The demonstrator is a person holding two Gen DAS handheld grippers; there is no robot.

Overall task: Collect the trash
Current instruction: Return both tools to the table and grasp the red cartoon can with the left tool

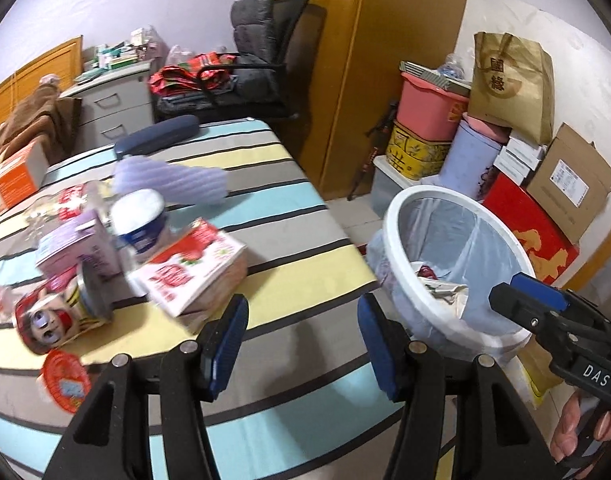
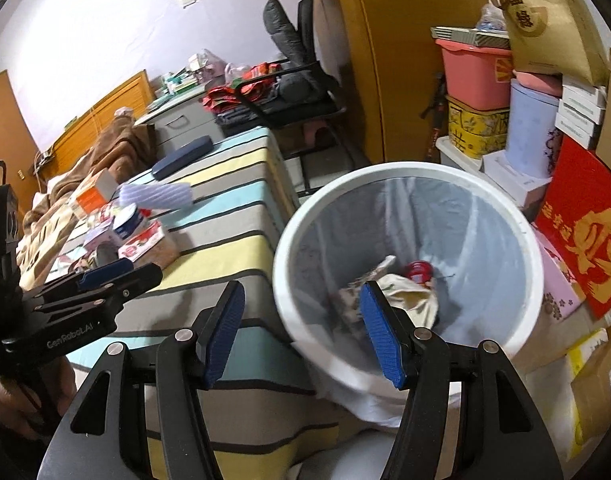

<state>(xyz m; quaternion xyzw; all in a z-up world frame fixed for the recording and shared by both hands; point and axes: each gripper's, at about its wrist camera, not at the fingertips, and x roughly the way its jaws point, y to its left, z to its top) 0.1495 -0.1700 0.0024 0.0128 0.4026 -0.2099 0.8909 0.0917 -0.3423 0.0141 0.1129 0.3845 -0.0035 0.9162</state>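
A white trash bin (image 2: 525, 240) with a clear liner stands beside the striped table (image 1: 305, 216); crumpled paper (image 2: 409, 292) and a red can (image 2: 419, 270) lie inside. It also shows in the left wrist view (image 1: 401, 280). On the table lie a strawberry carton (image 1: 193, 268), a purple carton (image 1: 79, 246), a white cup (image 1: 141, 220), a cartoon can (image 1: 49, 316) and a red lid (image 1: 63, 376). My left gripper (image 1: 303, 340) is open and empty above the table edge. My right gripper (image 2: 301, 328) is open and empty at the bin's near rim.
An orange box (image 1: 13, 178), a lavender foam sheet (image 1: 173, 180) and a dark blue case (image 1: 157, 136) lie further back on the table. Stacked boxes, a pink tub (image 1: 429, 106) and a paper bag (image 1: 513, 80) line the wall behind the bin. An office chair (image 1: 261, 68) stands beyond the table.
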